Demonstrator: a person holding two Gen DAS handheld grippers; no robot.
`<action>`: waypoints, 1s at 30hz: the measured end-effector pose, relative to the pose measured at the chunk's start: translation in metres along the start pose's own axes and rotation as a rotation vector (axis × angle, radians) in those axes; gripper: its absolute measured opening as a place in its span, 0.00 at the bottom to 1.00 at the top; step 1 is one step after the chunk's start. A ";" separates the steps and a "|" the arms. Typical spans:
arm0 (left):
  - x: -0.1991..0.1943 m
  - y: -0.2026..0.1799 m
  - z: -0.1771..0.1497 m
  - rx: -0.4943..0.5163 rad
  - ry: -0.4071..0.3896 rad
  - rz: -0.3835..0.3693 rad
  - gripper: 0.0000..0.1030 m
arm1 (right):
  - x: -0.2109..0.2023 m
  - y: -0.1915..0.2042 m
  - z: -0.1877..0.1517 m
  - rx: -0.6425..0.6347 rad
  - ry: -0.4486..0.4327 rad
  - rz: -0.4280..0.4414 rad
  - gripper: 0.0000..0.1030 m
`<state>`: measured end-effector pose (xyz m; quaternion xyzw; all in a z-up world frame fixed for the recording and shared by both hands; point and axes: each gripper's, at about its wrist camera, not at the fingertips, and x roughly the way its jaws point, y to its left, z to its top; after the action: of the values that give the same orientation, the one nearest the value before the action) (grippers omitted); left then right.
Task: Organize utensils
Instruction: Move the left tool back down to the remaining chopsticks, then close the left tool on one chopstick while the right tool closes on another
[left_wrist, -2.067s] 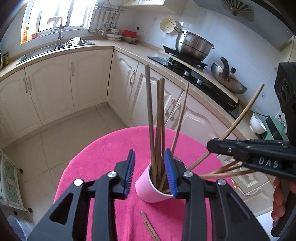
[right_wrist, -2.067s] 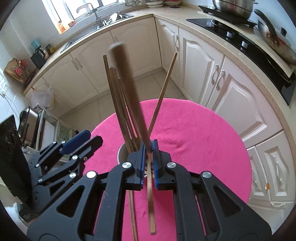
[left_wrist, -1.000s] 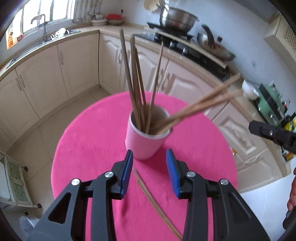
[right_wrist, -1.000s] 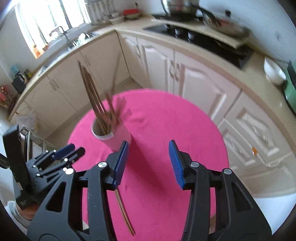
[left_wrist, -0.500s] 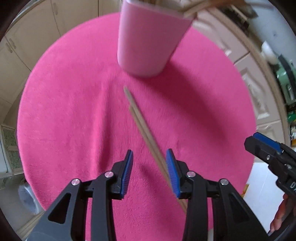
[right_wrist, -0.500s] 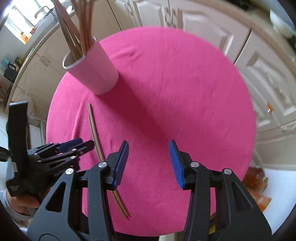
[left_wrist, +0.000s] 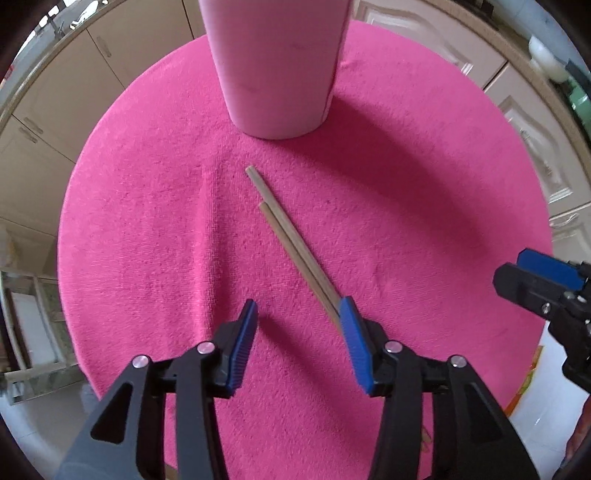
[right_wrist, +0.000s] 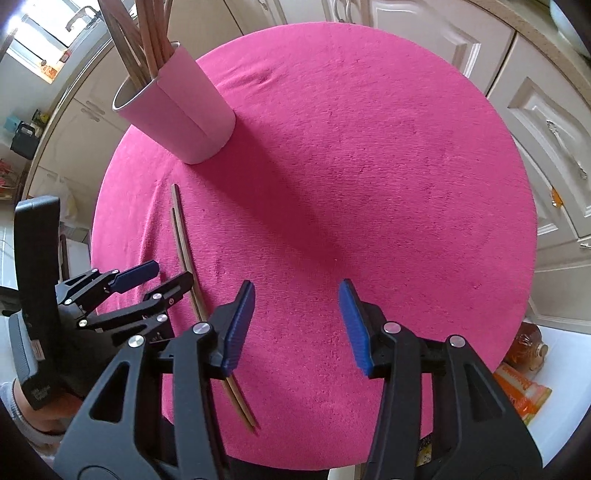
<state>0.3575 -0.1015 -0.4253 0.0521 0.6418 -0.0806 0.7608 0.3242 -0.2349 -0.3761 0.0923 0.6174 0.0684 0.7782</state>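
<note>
A pink cup with several wooden chopsticks standing in it is on the round pink cloth. Only the cup's wall shows at the top of the left wrist view. Two loose chopsticks lie side by side on the cloth in front of the cup. My left gripper points down over their near part; its jaws are opening, and the sticks run under the right finger without being pressed. My right gripper hangs open over bare cloth, right of the loose chopsticks.
The cloth's round edge drops off to cream kitchen cabinets on all sides. A bottle and orange packets lie below the table at the right. A person's hand holds the left gripper at the left.
Both grippers have sunk toward the cloth and tipped downward, so the cup now sits at the top of each view. The left jaws stand wider apart than half a second ago.
</note>
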 end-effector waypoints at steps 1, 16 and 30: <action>0.000 -0.001 -0.001 0.002 0.003 0.002 0.45 | 0.000 0.000 0.000 -0.001 0.002 0.003 0.46; 0.010 0.013 0.015 -0.003 0.101 0.010 0.47 | 0.010 0.013 0.006 -0.040 0.032 0.016 0.48; 0.018 0.006 0.052 -0.066 0.249 0.076 0.45 | 0.015 0.026 0.001 -0.069 0.061 0.013 0.48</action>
<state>0.4119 -0.1058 -0.4341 0.0609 0.7311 -0.0236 0.6791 0.3289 -0.2060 -0.3843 0.0675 0.6376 0.0974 0.7612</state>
